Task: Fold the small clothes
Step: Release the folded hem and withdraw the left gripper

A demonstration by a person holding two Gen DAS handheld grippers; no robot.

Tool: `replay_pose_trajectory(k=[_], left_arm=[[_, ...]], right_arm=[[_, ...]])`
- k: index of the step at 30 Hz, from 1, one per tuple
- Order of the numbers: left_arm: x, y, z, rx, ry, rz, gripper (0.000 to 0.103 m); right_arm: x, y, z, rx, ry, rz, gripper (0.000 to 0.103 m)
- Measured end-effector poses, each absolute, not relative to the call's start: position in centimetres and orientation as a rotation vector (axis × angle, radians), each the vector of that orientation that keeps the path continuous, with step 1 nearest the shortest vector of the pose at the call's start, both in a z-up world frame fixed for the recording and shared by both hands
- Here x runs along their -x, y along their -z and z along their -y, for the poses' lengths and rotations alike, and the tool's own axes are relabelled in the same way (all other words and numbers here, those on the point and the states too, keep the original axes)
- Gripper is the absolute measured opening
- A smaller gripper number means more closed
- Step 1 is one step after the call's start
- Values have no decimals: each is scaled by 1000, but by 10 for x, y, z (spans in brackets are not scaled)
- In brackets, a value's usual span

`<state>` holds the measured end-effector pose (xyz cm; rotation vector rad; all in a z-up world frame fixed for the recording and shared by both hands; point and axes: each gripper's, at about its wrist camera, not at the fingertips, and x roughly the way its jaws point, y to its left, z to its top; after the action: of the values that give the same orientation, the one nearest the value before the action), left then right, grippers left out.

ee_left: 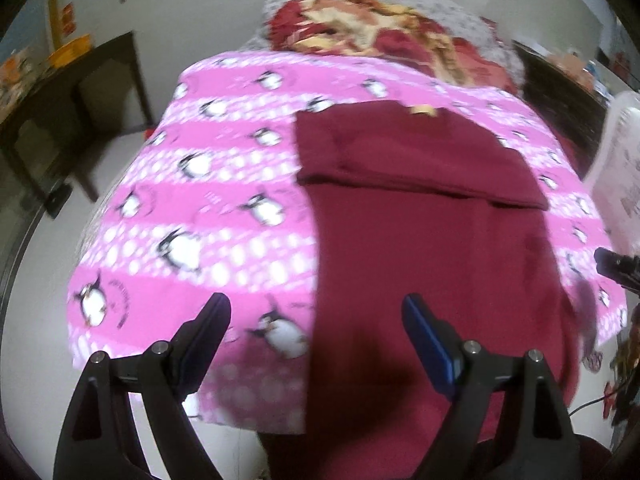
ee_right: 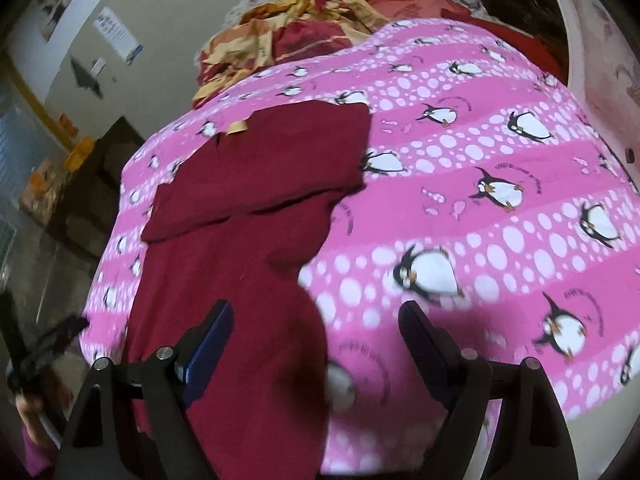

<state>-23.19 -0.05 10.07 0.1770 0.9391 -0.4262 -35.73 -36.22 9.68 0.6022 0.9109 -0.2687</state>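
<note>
Left gripper (ee_left: pixel 316 312) and right gripper (ee_right: pixel 316 316) fingers are spread wide, nothing held. Maroon garment (ee_left: pixel 432 240) is laid flat on the pink penguin bedspread (ee_left: pixel 192 184), near end draped over the bed edge at 6 o'clock. Far end is folded back at 12 o'clock, tan label (ee_left: pixel 422 111) exposed.

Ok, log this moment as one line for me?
maroon garment: on penguin sheet, top part folded | left hand-held gripper: open, empty | right hand-held gripper: open, empty
</note>
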Motion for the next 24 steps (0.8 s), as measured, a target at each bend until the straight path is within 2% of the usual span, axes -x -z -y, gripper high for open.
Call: replay_pose_trajectory(k=[2, 5, 6, 7, 8, 9, 10, 11, 14, 18, 20, 22, 23, 24], left_arm=[[227, -94, -8, -151, 406, -963, 86], [222, -82, -14, -114, 395, -1005, 86], [221, -79, -13, -111, 395, -1017, 86], [221, -77, -12, -111, 397, -1025, 86], [221, -76, -12, -112, 398, -1026, 86], [222, -77, -11, -115, 398, -1024, 86], [223, -78, -11, -122, 399, -1017, 86], [224, -78, -10, -127, 401, -1014, 86], [227, -79, -12, -146, 403, -1004, 86], [228, -73, -13, -146, 396, -1025, 86], [231, -73, -12, -148, 401, -1028, 86], [235, -74, -11, -156, 406, -1020, 86], [237, -75, -11, -160, 409, -1018, 86], [239, -75, -12, -162, 412, -1017, 86]], right_arm=[[339, -88, 360, -591, 234, -940, 80], [312, -68, 350, -555, 201, -988, 78], [304, -58, 347, -553, 201, -1009, 74], [295, -47, 345, -561, 197, -1034, 61], [291, -41, 343, -555, 194, -1041, 55], [290, -42, 338, -524, 183, -1031, 41], [290, -46, 331, -477, 150, -1023, 14], [293, -51, 327, -435, 142, -1023, 10], [308, -65, 325, -336, 193, -1017, 10], [331, -70, 346, -444, 184, -1025, 11], [340, -70, 357, -497, 221, -1009, 18], [342, -69, 355, -485, 226, -1021, 33], [341, -67, 353, -495, 208, -1022, 37], [340, -64, 349, -527, 172, -1018, 47]])
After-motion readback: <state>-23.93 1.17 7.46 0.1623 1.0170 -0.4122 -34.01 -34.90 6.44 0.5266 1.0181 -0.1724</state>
